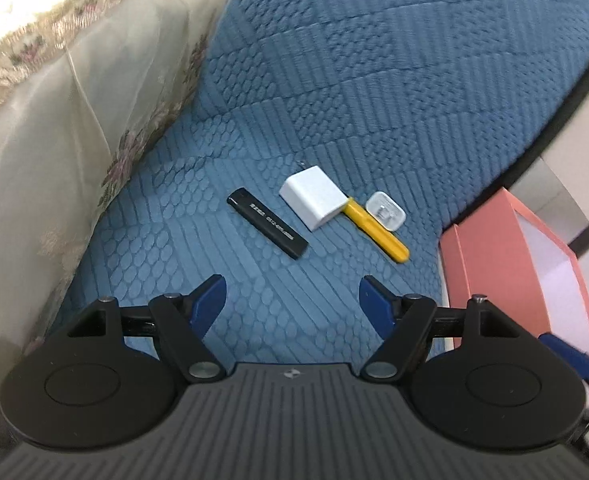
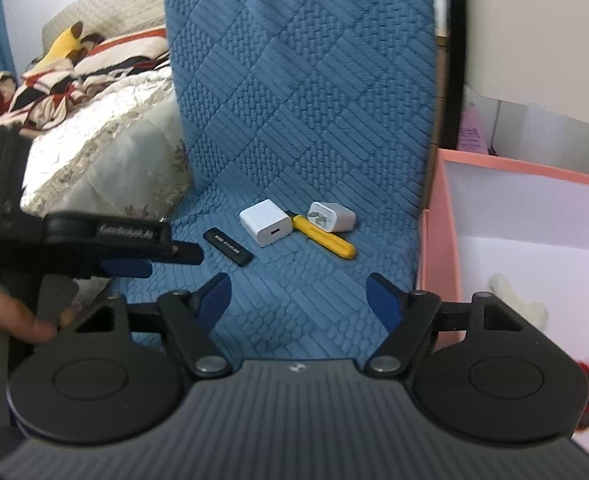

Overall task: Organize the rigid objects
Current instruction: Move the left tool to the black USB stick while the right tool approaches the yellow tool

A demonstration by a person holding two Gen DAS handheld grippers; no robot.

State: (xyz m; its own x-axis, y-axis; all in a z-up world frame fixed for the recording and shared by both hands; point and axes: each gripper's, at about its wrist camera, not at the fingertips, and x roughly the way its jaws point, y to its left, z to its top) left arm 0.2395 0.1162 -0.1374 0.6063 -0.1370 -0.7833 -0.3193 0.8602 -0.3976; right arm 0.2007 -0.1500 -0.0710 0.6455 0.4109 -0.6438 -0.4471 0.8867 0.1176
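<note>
Four small hard things lie in a loose row at the middle of the frame on the blue quilted cover [image 1: 334, 80]: a black lighter [image 1: 267, 228], a white charger block [image 1: 314, 197], a yellow-handled tool-like stick [image 1: 378, 232] with one end tucked under or against that block, and a smaller white plug [image 1: 385, 212] touching the stick's far side. They sit close together, probably so either hand can reach them. At the right edge stands a pink box [image 2: 442, 216] with its top open (the likely place for them; something pale already lies inside). The left tool [image 1: 292, 296] hangs above the cover with fingers spread wide and nothing between them, short of the lighter. The right tool [image 2: 298, 296] is likewise spread and empty, near the box.
</note>
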